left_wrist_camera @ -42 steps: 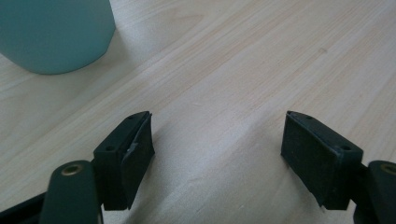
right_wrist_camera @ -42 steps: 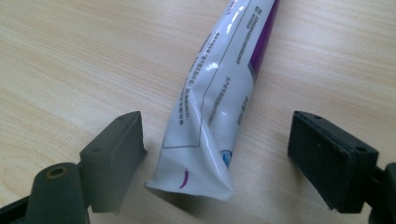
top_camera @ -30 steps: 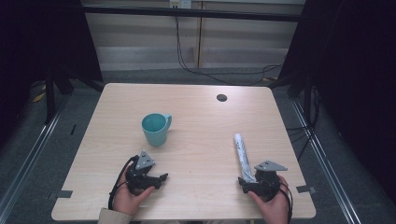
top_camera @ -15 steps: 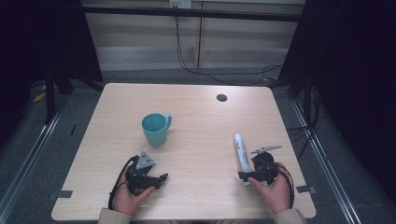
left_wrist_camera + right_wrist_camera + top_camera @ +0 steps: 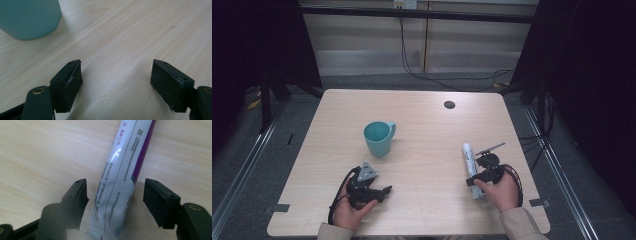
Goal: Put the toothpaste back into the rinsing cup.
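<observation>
Right hand-held gripper closing in on the tube

Left to right: the left hand-held gripper sits near the front of the light wooden desk, jaws spread over bare wood, one teal ceramic mug standing just beyond it. Over on the right, the right hand-held gripper has swung in from where it was a second ago and now straddles the crimped end of the one white-and-purple plastic tube lying flat; its jaws have just been closing, pads not yet touching. A pick-up looks imminent. Count: one mug, one tube, two grippers.
</observation>
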`<state>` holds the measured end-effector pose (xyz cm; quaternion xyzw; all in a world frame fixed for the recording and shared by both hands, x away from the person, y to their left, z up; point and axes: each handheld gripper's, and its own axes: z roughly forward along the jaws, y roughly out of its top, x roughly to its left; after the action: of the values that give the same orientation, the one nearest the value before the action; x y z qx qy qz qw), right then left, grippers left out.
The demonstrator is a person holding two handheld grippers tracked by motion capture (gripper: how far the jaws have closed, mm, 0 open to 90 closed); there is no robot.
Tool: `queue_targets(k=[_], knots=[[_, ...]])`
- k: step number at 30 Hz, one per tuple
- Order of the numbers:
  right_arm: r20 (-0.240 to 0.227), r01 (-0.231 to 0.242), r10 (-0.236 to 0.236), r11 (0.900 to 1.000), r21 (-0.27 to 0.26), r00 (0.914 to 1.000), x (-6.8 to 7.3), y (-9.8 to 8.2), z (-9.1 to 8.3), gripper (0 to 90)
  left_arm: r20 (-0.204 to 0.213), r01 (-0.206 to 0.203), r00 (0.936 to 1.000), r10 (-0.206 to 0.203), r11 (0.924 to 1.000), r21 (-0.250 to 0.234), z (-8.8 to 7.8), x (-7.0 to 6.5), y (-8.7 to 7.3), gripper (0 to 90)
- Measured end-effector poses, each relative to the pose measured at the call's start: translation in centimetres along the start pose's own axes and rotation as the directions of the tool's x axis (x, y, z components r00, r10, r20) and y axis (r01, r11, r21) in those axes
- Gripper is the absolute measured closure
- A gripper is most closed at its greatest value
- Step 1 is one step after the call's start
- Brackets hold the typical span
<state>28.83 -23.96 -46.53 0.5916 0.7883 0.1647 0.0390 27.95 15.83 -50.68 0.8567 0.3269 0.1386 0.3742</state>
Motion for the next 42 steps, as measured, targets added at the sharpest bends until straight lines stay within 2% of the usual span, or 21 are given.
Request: queue_targets(k=[4, 9, 10, 11, 12, 15, 20, 21, 22, 24, 26, 30, 34, 37, 40, 42], knots=[[-0.007, 0.008, -0.007, 1.0, 0.03, 0.9999, 0.2, 0.1, 0.6, 42.6, 0.0, -0.001, 1.0, 0.001, 1.0, -0.001, 0.0, 0.0, 0.0, 24.7], [0.055, 0.024, -0.026, 0.999, 0.042, 0.9982, 0.7, 0.1, 0.7, 48.8, 0.0, 0.0, 1.0, 0.0, 1.0, 0.0, 0.0, 0.0, 0.0, 24.7], [0.055, 0.024, -0.026, 0.999, 0.042, 0.9982, 0.7, 0.1, 0.7, 48.8, 0.0, 0.0, 1.0, 0.0, 1.0, 0.0, 0.0, 0.0, 0.0, 24.7], [0.07, 0.025, -0.028, 0.999, 0.045, 0.9972, 0.9, 0.1, 0.7, 51.5, 0.0, 0.0, 1.0, 0.0, 1.0, 0.0, 0.0, 0.0, 0.0, 24.7], [0.112, 0.033, -0.038, 0.998, 0.046, 0.9929, 1.1, 0.1, 0.7, 60.4, 0.0, 0.0, 1.0, 0.0, 1.0, 0.0, 0.0, 0.0, 0.0, 24.7], [0.113, 0.043, -0.048, 0.998, 0.047, 0.9925, 1.0, 0.1, 0.6, 66.5, 0.0, -0.001, 1.0, 0.001, 1.0, 0.0, 0.0, 0.0, 0.0, 24.7], [0.134, 0.107, -0.115, 0.992, 0.068, 0.9843, 1.1, 0.3, 0.4, 77.6, -0.003, 0.003, 1.0, -0.003, 1.0, 0.006, 0.0, 0.0, 0.0, 23.4], [0.128, 0.102, -0.111, 0.992, 0.07, 0.9856, 1.0, 0.3, 0.4, 77.9, 0.0, 0.005, 1.0, -0.005, 0.9999, 0.01, 0.1, 0.0, 0.0, 21.2], [0.098, 0.093, -0.098, 0.994, 0.057, 0.9903, 0.5, 0.2, 0.3, 78.0, 0.002, 0.002, 1.0, -0.002, 0.9999, 0.011, 0.1, 0.0, 0.0, 20.1], [0.062, 0.084, -0.087, 0.995, 0.048, 0.9943, 0.0, 0.1, 0.2, 78.1, 0.008, 0.002, 1.0, -0.002, 0.9999, 0.013, 0.1, -0.1, 0.0, 18.0], [0.039, 0.097, -0.099, 0.994, 0.05, 0.9943, -0.3, 0.1, 0.2, 78.1, 0.013, 0.005, 0.9999, -0.005, 0.9999, 0.015, 0.1, -0.1, 0.0, 16.8], [-0.015, 0.082, -0.081, 0.996, 0.039, 0.9966, -1.0, 0.0, 0.1, 78.2, 0.012, -0.007, 0.9999, 0.006, 0.9998, 0.018, 0.1, -0.1, 0.1, 15.1], [-0.023, 0.12, -0.119, 0.992, 0.036, 0.9926, -1.0, -0.2, -0.2, 78.2, 0.014, -0.007, 0.9999, 0.007, 0.9998, 0.02, 0.1, -0.1, 0.1, 14.6], [-0.052, 0.146, -0.145, 0.989, 0.012, 0.9881, -0.8, -0.2, -0.6, 78.2, 0.021, -0.008, 0.9998, 0.007, 0.9997, 0.022, 0.2, -0.1, 0.1, 13.0], [-0.075, 0.182, -0.182, 0.983, -0.011, 0.9804, -0.6, -0.2, -1.1, 78.2, 0.023, -0.011, 0.9997, 0.011, 0.9996, 0.025, 0.2, -0.1, 0.1, 11.6], [-0.069, 0.215, -0.215, 0.977, -0.017, 0.9741, -0.3, -0.1, -1.5, 78.2, 0.024, -0.014, 0.9996, 0.013, 0.9996, 0.026, 0.2, -0.1, 0.1, 11.4]])
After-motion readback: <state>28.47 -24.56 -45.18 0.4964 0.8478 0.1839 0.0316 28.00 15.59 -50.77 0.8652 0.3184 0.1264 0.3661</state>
